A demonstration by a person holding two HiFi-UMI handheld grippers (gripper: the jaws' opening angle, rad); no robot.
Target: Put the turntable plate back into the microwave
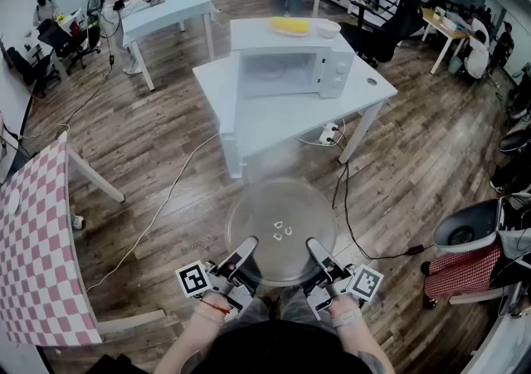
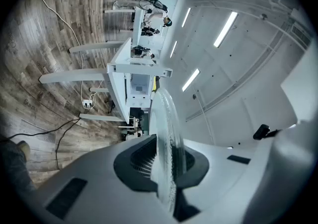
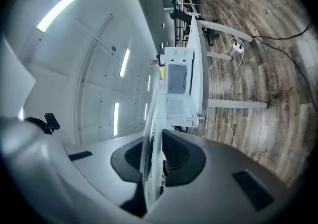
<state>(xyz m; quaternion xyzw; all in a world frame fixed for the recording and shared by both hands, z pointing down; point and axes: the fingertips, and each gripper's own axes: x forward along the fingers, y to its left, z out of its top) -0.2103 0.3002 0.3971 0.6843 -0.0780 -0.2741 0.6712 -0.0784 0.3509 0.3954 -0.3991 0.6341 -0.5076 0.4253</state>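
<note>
A clear glass turntable plate (image 1: 280, 230) hangs level over the wooden floor in front of me, held at its near rim by both grippers. My left gripper (image 1: 242, 255) is shut on the rim at the near left, and my right gripper (image 1: 319, 257) is shut on it at the near right. In the left gripper view the plate (image 2: 166, 133) runs edge-on between the jaws; the right gripper view shows the plate (image 3: 151, 143) the same way. The white microwave (image 1: 286, 57) stands on a white table (image 1: 365, 94) ahead, its door open and cavity facing me.
A cable (image 1: 353, 223) and a power strip (image 1: 329, 133) lie on the floor near the table's right legs. A checkered table (image 1: 33, 248) is at my left, a chair (image 1: 473, 235) at my right. A yellow item (image 1: 289, 26) and a bowl (image 1: 328, 28) rest on the microwave. People work at far tables.
</note>
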